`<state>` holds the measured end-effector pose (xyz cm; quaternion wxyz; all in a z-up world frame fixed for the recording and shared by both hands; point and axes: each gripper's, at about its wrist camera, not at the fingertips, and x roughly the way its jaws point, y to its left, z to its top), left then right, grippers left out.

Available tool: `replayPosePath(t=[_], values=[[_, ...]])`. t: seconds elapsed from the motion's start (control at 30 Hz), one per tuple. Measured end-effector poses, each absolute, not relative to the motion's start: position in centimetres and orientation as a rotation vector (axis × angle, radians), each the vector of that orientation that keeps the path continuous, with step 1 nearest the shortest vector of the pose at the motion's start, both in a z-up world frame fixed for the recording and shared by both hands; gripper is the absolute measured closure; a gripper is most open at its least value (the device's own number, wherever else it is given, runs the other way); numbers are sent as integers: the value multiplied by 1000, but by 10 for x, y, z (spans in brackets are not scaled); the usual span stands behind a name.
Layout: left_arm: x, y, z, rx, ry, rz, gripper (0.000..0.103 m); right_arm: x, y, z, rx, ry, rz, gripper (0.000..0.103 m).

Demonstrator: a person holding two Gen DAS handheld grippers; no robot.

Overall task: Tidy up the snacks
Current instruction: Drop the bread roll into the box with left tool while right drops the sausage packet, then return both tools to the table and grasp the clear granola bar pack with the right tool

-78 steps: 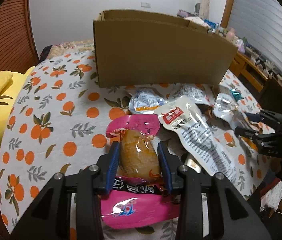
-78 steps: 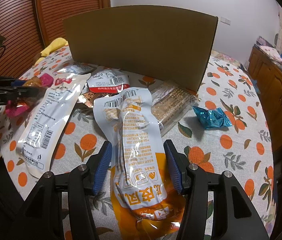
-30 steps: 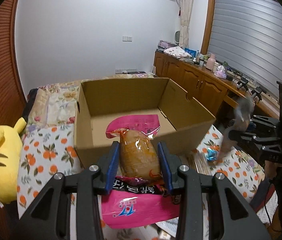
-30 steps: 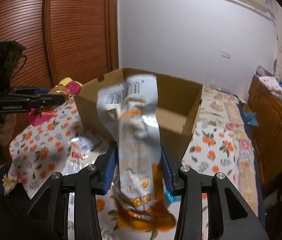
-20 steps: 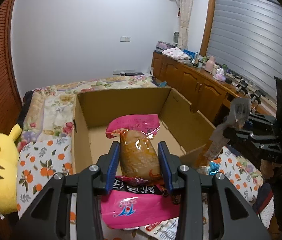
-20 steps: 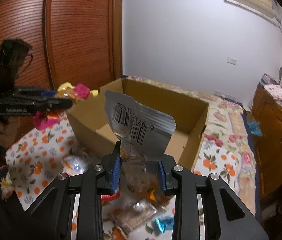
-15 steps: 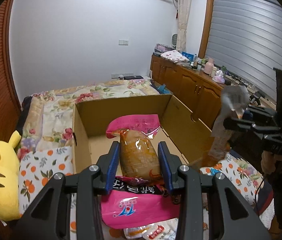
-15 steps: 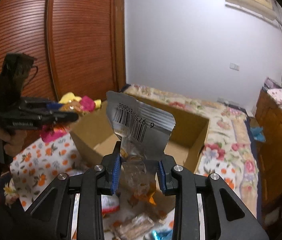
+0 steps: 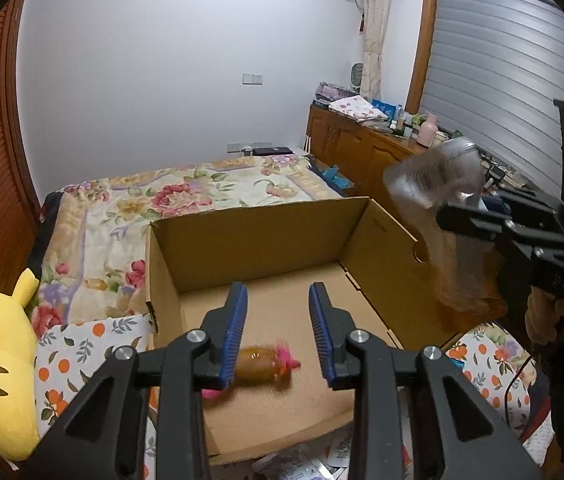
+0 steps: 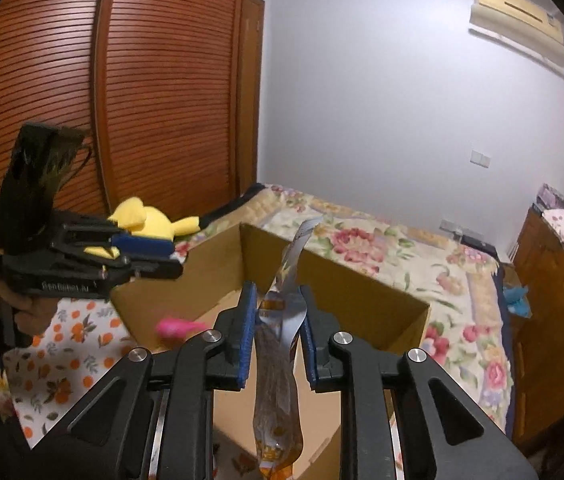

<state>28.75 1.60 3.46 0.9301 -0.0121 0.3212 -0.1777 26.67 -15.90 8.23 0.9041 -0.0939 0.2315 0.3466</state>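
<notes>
Cardboard fills the middle of my left wrist view: the open box (image 9: 266, 240) sits with its brown floor bare except for the pink-wrapped snack (image 9: 260, 368), which lies on its side low in the frame, near the front wall of the box. My left gripper (image 9: 278, 332) hangs above it with its blue-padded fingers (image 9: 236, 332) apart and nothing between them; the jaws are closing a little on empty air. The snack lies below and behind the left pad, not touched by it.

At the right edge of that same view my right gripper (image 9: 461, 216) shows in black, pinching the silver and orange packet (image 9: 437, 184), which is blurred and stands just beyond the right wall of the box.

In the right wrist view the right gripper (image 10: 276, 332) has its fingers drawn together on that packet (image 10: 278, 380), which runs edge-on through the centre of the frame, its silver top above the pads and its orange end hanging toward the bottom. Behind it is the box (image 10: 361, 292), and the pink snack (image 10: 178, 326) shows as a blur inside at centre left. My left gripper (image 10: 162, 258) sits at the left of the frame over the near corner of the box, held in my hand (image 10: 30, 312). A yellow plush toy (image 10: 150, 220) lies behind it on the bed (image 10: 381, 240).
</notes>
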Motion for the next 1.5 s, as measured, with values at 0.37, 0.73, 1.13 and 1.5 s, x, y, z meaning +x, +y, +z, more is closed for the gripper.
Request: replayPosePath(t=[0.37,0.73,1.13,1.5], values=[[277,20,22,-15,683,-335,70,297,-140,30,-199,615,694,84],[239,22,26,-22,671,-325,59,285,-158,19,-153,678,617,65],[193,19,24,-32,661,-322,48,247,-186,47,-167,615,485,47],[149,3,2,-20,672,-319,35,195,-211,32,-106,624,482,46]])
